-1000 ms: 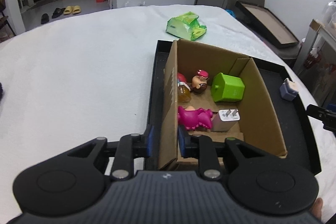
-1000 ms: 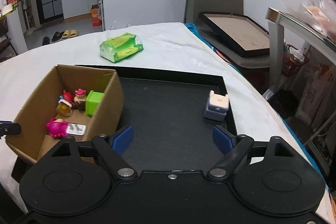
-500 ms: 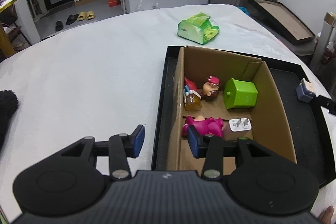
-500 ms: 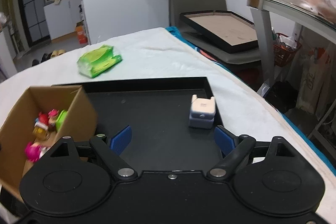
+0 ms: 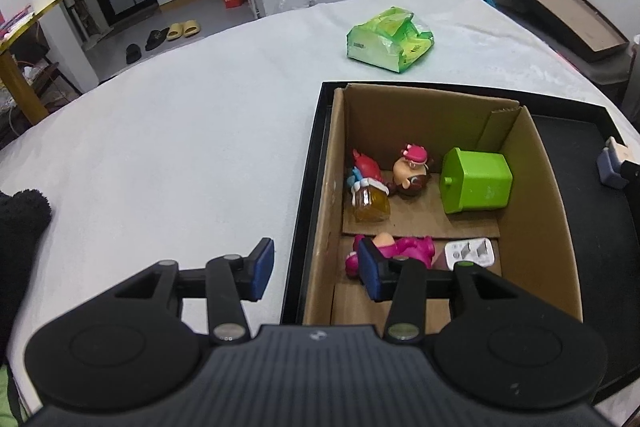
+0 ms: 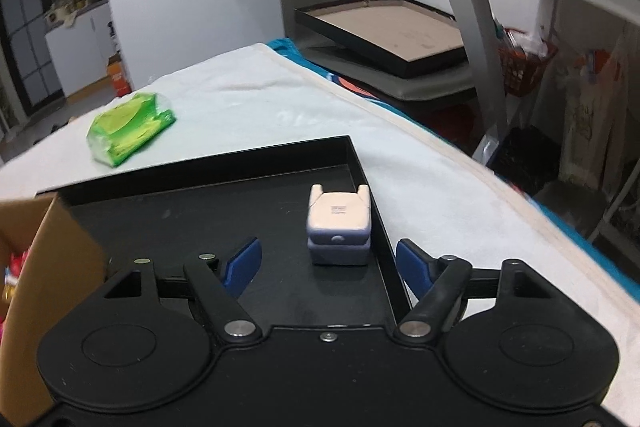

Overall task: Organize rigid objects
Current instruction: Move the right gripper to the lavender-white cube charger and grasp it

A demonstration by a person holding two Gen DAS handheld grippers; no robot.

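A cardboard box sits in the left part of a black tray, straight ahead of the left gripper. Inside the box lie six things: a green cube at the far right, a small brown-haired doll beside it, a red figure against the left wall, an amber bottle just in front of that figure, a pink toy nearest the gripper, and a white plug just right of the pink toy.

The left gripper is spread wide and grips nothing. Its left finger hangs over the white tablecloth outside the tray, and its right finger is inside the box, in front of the pink toy; I cannot tell whether they touch. The box's left wall stands between the two fingers.

The right gripper is also wide open and empty. One small pale block stands on the tray floor just ahead, between the two blue fingertips but beyond them, close to the tray's right rim.

One green packet lies on the cloth well beyond the box.
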